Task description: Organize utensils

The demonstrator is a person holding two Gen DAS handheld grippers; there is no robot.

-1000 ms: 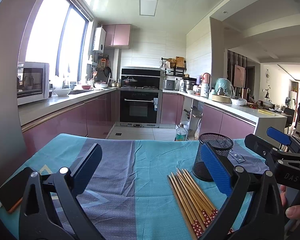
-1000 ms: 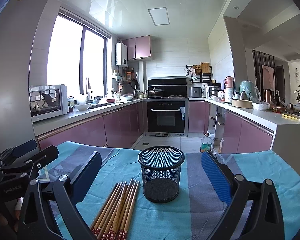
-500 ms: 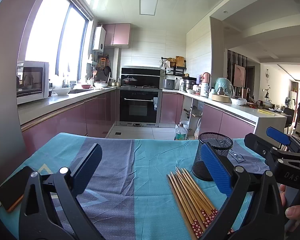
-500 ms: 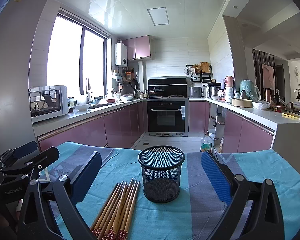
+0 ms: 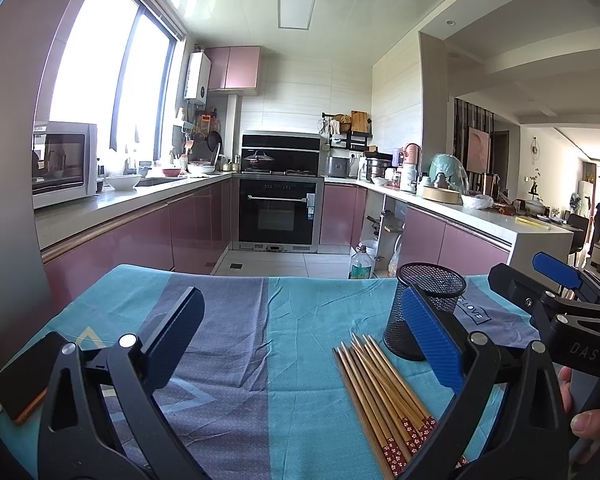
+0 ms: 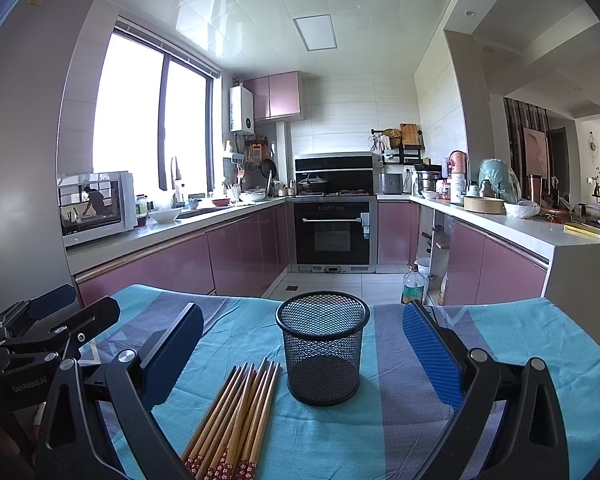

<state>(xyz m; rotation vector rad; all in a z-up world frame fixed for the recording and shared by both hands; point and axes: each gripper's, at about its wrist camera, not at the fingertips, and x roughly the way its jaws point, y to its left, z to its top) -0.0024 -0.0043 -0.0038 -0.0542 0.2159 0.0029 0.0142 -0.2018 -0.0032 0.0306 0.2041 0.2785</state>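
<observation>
Several wooden chopsticks (image 5: pixel 384 396) with red patterned ends lie bundled on the teal cloth, just left of an upright, empty black mesh holder (image 5: pixel 424 312). My left gripper (image 5: pixel 300 324) hangs open over the cloth, the chopsticks under its right finger. In the right wrist view the mesh holder (image 6: pixel 322 346) stands between the fingers of my open right gripper (image 6: pixel 300 332), with the chopsticks (image 6: pixel 236 412) at lower left. Each gripper shows at the edge of the other's view: the right gripper (image 5: pixel 556 280), the left gripper (image 6: pixel 52 312).
A phone (image 5: pixel 22 376) with an orange case and cable lies at the table's left edge. The teal and grey tablecloth (image 5: pixel 236 344) covers the table. Beyond it are pink kitchen cabinets, an oven (image 5: pixel 278 212) and a water bottle (image 5: pixel 360 266) on the floor. A person stands far right.
Both views have shifted very slightly; the chopsticks and the holder lie where they were, and both grippers stay open.
</observation>
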